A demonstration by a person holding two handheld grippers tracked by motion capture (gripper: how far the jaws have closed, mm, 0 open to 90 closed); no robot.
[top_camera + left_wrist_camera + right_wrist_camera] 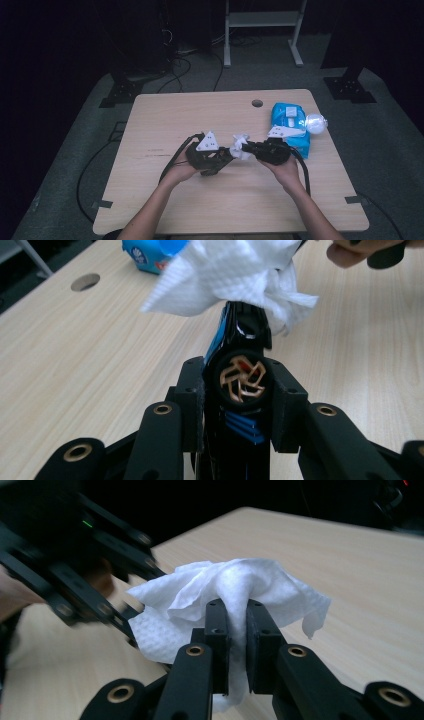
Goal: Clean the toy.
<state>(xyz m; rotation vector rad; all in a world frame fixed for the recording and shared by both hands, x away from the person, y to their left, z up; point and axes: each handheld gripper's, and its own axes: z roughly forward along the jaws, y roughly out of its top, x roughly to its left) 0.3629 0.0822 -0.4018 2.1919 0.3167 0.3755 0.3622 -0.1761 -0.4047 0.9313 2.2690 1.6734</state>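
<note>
**Two hand-held tools meet over a desk, one with a toy car, one with a paper wipe**

From above, a person's forearms come in from the bottom edge over a pale wooden desk [165, 115]. The left tool [227, 155] and the right tool [248, 148] point toward each other near the middle of the desk, with a crumpled white wipe [241, 146] between them. To the right of the hands, a blue pack of wipes [286, 116] lies on the desk, and a clear round bulb [315, 123] lies against its right side. A round hole [257, 103] is cut in the desk near its far edge. From this height the thing in the left tool is too small and dark to make out.

The left gripper view shows it: a black toy car [242, 375] with blue stripes and a gold-spoked wheel, clamped between the two jaws of the left tool [239, 405], which are closed tight against its sides. The car's far end runs up under the wipe [235, 277], which is draped over it. Part of the blue pack [145, 255] shows at the top left.

The right gripper view shows the right tool [237, 630] with its jaws drawn narrow, pinching a fold of the wipe [230, 587]; the paper bunches above the pads and a tail hangs down between them. The left tool appears blurred at the left of this view.
</note>
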